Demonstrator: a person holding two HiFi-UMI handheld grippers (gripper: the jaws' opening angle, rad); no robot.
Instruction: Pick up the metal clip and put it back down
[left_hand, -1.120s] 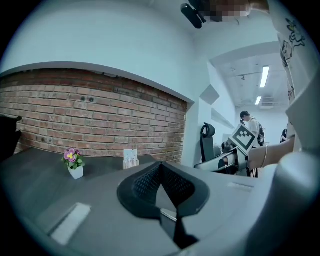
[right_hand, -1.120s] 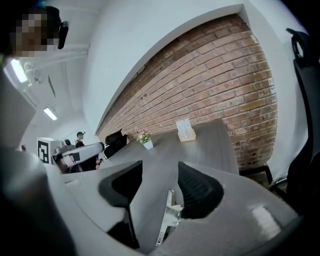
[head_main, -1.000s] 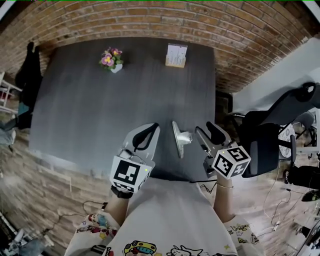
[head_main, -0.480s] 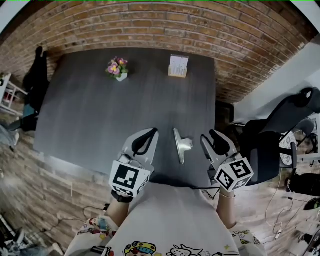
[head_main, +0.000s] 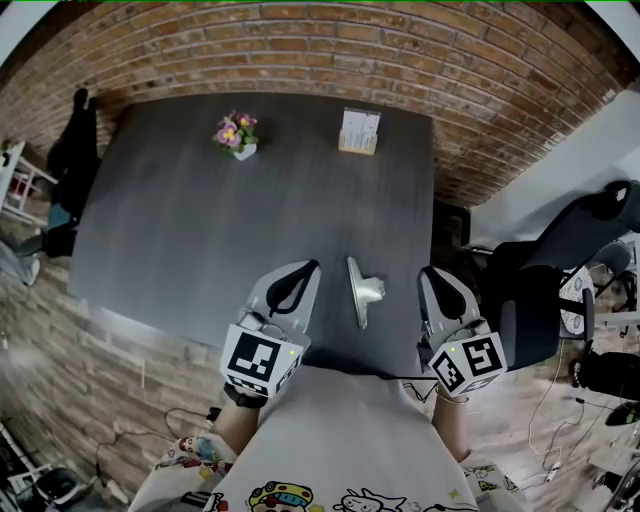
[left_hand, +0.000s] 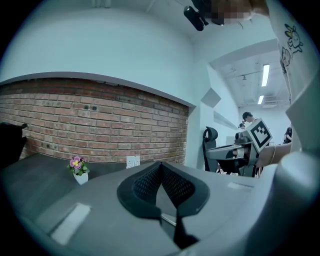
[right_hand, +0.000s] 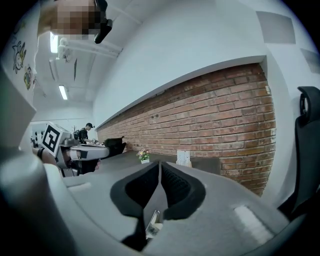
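Standing on the table (head_main: 220, 220), the clip (head_main: 362, 290) is resting between the left gripper (head_main: 300, 270) and right gripper (head_main: 436, 276), touching neither, in the head view. In the left gripper view, jaws are pressing together, empty. In the right gripper view, jaws are closing on nothing, nearly meeting.

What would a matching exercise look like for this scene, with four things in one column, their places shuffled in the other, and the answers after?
Things:
1. metal clip
2. flower pot
3. card stand
4. office chair

Places:
A. off the table, to its right
B. far side of the table, toward the right corner
C. near edge of the table
D. far side of the table, left of the middle

Pairs: 1-C, 2-D, 3-B, 4-A
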